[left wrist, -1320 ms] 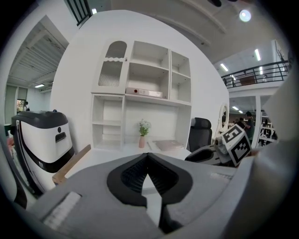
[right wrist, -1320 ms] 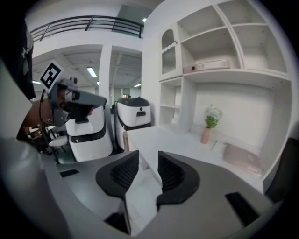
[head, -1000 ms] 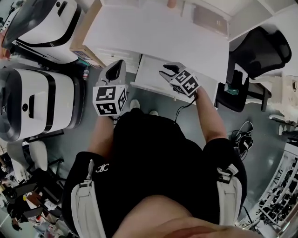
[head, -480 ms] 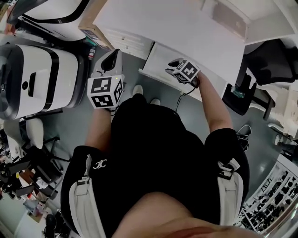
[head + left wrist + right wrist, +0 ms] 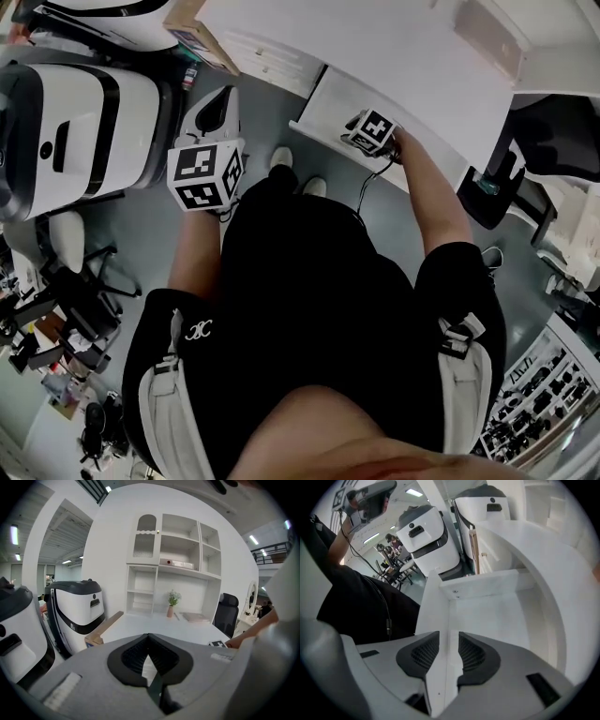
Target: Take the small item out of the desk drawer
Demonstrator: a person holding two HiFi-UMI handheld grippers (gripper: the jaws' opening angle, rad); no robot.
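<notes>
Right hand-held gripper (image 5: 449,644) tipped down over the open drawer (image 5: 480,587); left hand-held gripper (image 5: 220,98) off to the side.
The drawer stands out from the white counter (image 5: 394,47). The right jaws are apart, with the rim of the drawer wall nearest the person lined up between them, apparently untouched. The small item cannot be made out on the pale drawer floor. The left jaws are together on nothing, above the floor, well apart from the drawer.

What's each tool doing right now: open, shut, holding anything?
Left tool: shut, nothing between the jaws.
Right tool: open, jaws astride a wall of the drawer, holding nothing.
</notes>
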